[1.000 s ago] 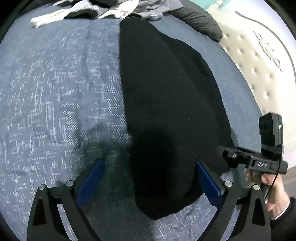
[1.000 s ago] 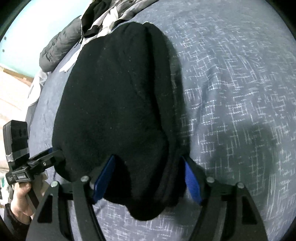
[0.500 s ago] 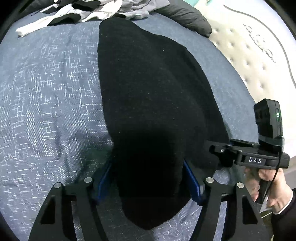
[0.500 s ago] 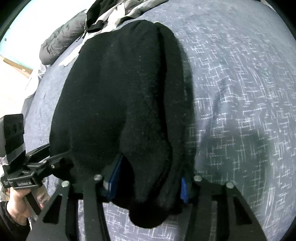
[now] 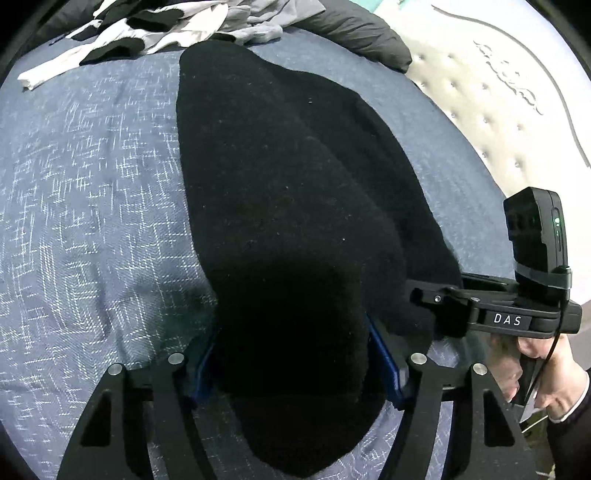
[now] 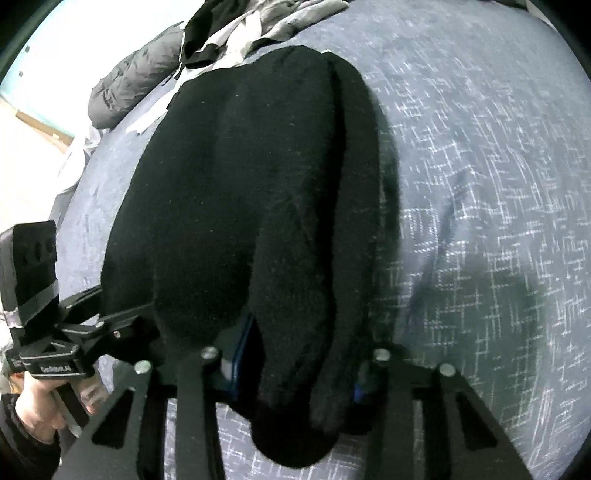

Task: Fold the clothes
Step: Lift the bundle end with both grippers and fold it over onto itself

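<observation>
Both the left gripper [image 5: 295, 363] and the right gripper [image 6: 295, 363], wide open a second ago, now have their jaws squeezed on the near edge of the black fleece garment [image 5: 295, 192] on the bed [image 5: 92, 184], probably ready to lift for a fold.

I was working in a bedroom at home. Under my rig lay a bed [image 5: 92, 206] made up with a blue cover flecked in white. Its cream headboard [image 5: 491, 110], tufted with buttons and edged by a curved trim, stood along one side. A dark puffer jacket [image 5: 362, 33] lay against that edge, and a loose heap of black, white and grey clothes [image 5: 155, 33] sat at the far end. In the right view, a pale floor [image 6: 33, 147] showed beyond the bed.
</observation>
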Tool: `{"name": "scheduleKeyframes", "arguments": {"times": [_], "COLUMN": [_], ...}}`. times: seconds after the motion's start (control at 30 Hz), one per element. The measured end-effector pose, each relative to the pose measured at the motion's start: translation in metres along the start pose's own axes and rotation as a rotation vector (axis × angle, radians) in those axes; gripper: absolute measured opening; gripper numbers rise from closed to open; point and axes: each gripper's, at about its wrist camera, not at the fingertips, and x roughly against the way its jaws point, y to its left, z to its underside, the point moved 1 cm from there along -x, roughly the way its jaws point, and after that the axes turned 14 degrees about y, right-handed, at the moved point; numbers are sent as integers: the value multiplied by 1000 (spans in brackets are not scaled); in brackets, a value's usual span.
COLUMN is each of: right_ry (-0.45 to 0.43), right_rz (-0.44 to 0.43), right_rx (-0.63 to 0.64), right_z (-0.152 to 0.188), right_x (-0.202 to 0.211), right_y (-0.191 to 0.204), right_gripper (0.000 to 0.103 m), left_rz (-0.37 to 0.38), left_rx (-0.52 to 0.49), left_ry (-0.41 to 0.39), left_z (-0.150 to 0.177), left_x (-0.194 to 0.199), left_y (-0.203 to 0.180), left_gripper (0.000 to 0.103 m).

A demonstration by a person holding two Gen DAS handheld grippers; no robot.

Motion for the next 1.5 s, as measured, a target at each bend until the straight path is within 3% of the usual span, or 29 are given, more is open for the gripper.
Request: {"name": "scheduleKeyframes", "arguments": {"times": [0.23,0.4,0.57,0.8,0.9,1.03,1.5], "right_ry": [1,-36,-70,-114,-142,-173,-271], "right_rz": [-34,-17,0,12,10,19,62], "right_rx": [-22,8,45,81,92,107,141], "right_z": [-2,1,4,0,6,5,2], "right_x": [-4,0,3,20,38,58,133], "right_y": [-4,3,5,6,-3,-3,-2], "right_gripper": [43,32,29,28,28,27,27], "left_rz": [-24,-41,-44,-54,-51,-54,-47], "left_rx": [-36,-63,-69,-108,-117,-136,-217], "left_ry": [-29,-50,-57,-108,-128,-155,-231], "left_z": [8,12,-6,3,-23,-41,-57], "left_x": [8,13,14,42,29,41,75], "left_y": [-9,-14,-1,-6,-46,-53,-125], "left_gripper": [71,62,60,55,55,55,54]}}
